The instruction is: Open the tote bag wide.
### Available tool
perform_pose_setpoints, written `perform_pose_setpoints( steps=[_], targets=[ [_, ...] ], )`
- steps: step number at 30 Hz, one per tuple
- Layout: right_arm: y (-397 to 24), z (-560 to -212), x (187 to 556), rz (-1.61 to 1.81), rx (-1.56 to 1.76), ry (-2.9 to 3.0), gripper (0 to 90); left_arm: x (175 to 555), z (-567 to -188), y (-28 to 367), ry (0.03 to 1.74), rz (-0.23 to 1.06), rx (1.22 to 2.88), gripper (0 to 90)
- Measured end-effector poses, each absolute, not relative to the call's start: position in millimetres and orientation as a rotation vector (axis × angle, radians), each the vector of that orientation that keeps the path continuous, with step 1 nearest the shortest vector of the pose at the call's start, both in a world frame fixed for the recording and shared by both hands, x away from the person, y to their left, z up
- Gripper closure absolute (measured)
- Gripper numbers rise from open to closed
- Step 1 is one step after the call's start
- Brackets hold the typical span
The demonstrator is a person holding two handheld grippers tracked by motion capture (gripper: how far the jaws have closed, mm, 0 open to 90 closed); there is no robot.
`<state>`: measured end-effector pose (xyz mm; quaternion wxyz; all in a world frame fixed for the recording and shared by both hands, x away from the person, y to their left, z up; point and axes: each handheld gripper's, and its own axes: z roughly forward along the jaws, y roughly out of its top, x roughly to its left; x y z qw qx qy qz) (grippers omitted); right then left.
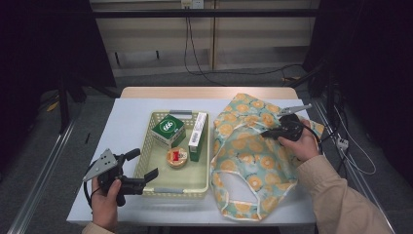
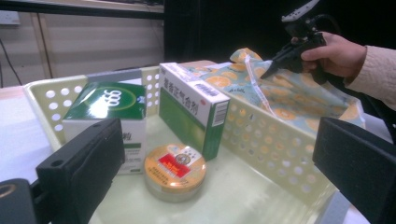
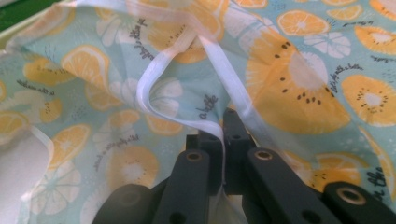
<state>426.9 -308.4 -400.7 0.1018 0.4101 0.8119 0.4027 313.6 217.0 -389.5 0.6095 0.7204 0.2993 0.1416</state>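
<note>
High view. Your right hand-held gripper (image 1: 271,132) has its jaws closed on the white-edged rim of the fruit-print bag (image 1: 253,156), which lies spread on the worktop (image 1: 126,126) beneath and around that gripper. Your left hand-held gripper (image 1: 146,165) stands with jaws wide apart and nothing between them, at the near left corner of the perforated basket (image 1: 170,187). Just beyond its jaws, inside the basket, sit a round tin (image 1: 177,157), a green box (image 1: 168,129) and a tall carton (image 1: 197,136).

Left gripper view. Between the spread jaws of the left hand-held gripper (image 2: 219,168) you see the round tin (image 2: 175,170) nearest, the green box (image 2: 106,112) and tall carton (image 2: 194,109) behind it. Farther off, the right hand-held gripper (image 2: 271,70) pinches the bag's rim (image 2: 254,79), apparently raising it.

Right gripper view. The right hand-held gripper (image 3: 224,140) clamps the white binding (image 3: 224,70) of the bag (image 3: 303,93), whose cloth hangs directly ahead of the jaws.
</note>
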Motion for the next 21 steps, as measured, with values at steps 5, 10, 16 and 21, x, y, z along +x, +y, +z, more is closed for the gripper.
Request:
perform_pose_setpoints(
  steps=[5,10,16,21],
  targets=[
    [-312,-386,430,1.191,1.216,2.394,89.7,321,-378,206,0.680,0.316,1.675,2.3],
    [-312,-375,434,1.176,1.216,2.395,89.7,331,-367,189,0.662,0.291,1.697,2.7],
    [-310,-373,436,1.161,1.214,2.404,89.6,343,-360,176,0.646,0.282,1.732,2.7],
    [-309,-372,436,1.163,1.216,2.409,89.6,353,-360,165,0.650,0.259,1.758,2.8]
  ],
)
